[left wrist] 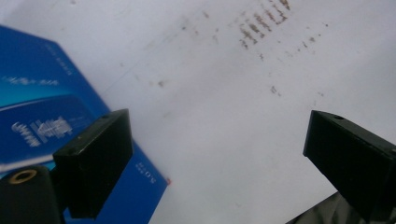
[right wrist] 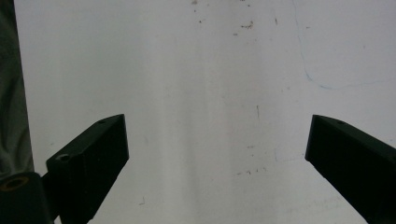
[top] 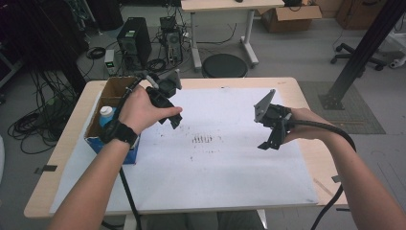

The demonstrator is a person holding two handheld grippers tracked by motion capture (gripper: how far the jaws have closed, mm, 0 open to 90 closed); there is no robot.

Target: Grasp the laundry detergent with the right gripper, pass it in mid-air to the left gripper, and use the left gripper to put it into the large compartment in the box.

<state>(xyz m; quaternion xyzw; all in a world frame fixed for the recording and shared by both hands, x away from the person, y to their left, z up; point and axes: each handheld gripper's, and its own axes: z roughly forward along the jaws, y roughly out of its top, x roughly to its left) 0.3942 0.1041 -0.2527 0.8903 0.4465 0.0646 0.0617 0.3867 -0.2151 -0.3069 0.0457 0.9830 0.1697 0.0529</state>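
My left gripper (top: 173,122) hangs above the white sheet (top: 215,163) just right of a blue cardboard box (top: 107,112). Its jaws stand wide apart with nothing between them (left wrist: 217,154), and the box's blue side (left wrist: 51,126) shows at the left of the left gripper view. My right gripper (top: 269,143) hovers over the right part of the sheet, also open and empty (right wrist: 217,154). A white bottle with a blue cap (top: 106,115) stands inside the box.
Dark smudges (top: 202,139) mark the sheet's middle. The wooden table's edge (top: 313,158) runs close to the right hand. Beyond the table are a computer tower (top: 134,40), a round black stool (top: 224,65), cables and a black post (top: 361,52).
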